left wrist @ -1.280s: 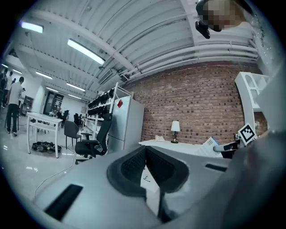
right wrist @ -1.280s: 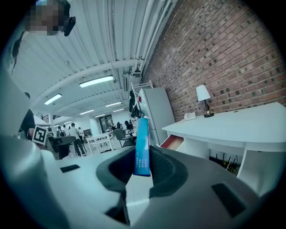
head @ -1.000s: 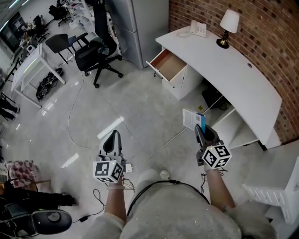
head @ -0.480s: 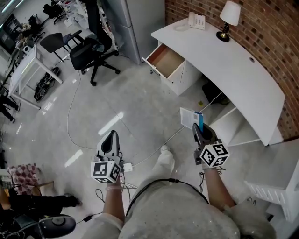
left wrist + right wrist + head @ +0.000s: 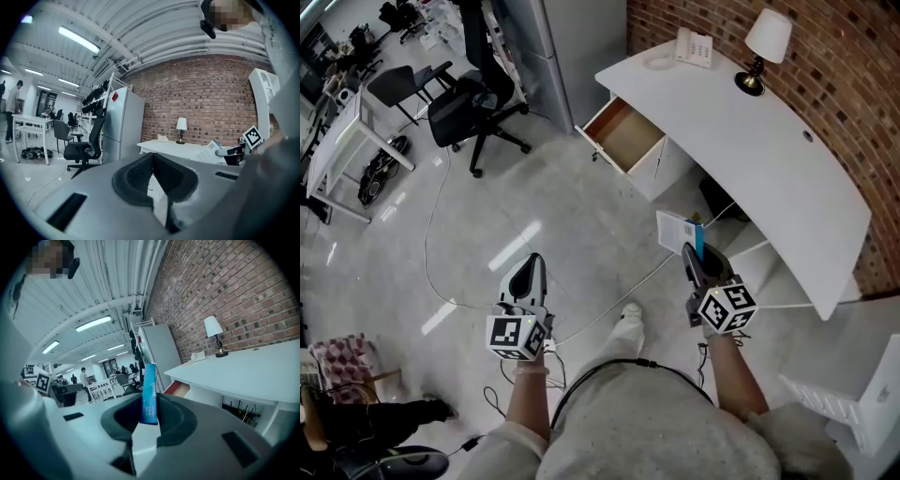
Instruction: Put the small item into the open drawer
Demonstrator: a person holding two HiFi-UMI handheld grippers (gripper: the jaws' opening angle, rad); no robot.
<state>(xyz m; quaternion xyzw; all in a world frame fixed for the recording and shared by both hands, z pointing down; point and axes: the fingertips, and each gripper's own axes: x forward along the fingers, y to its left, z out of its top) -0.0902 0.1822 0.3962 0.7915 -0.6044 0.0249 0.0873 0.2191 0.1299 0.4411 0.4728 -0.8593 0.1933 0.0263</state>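
The small item (image 5: 680, 232) is a flat white box with a blue edge. My right gripper (image 5: 692, 255) is shut on it and holds it upright over the floor. In the right gripper view the blue box (image 5: 150, 390) stands on edge between the pads of the right gripper (image 5: 149, 405). The open drawer (image 5: 623, 134), wood-lined and empty, sticks out of the white desk (image 5: 750, 131) well ahead of both grippers; the drawer (image 5: 180, 387) also shows beyond the box. My left gripper (image 5: 528, 279) hangs at the left, its jaws together with nothing in them, as the left gripper (image 5: 151, 159) view confirms.
A lamp (image 5: 766, 42) and a telephone (image 5: 694, 47) stand on the desk. A grey cabinet (image 5: 572, 47) and a black office chair (image 5: 464, 103) are left of the drawer. Cables (image 5: 441, 253) trail over the glossy floor. A brick wall (image 5: 862, 84) runs behind the desk.
The person has stepped forward, one foot now showing between the grippers. The desk and drawer have shifted slightly left in view. Both grippers keep their pose and the box stays gripped.
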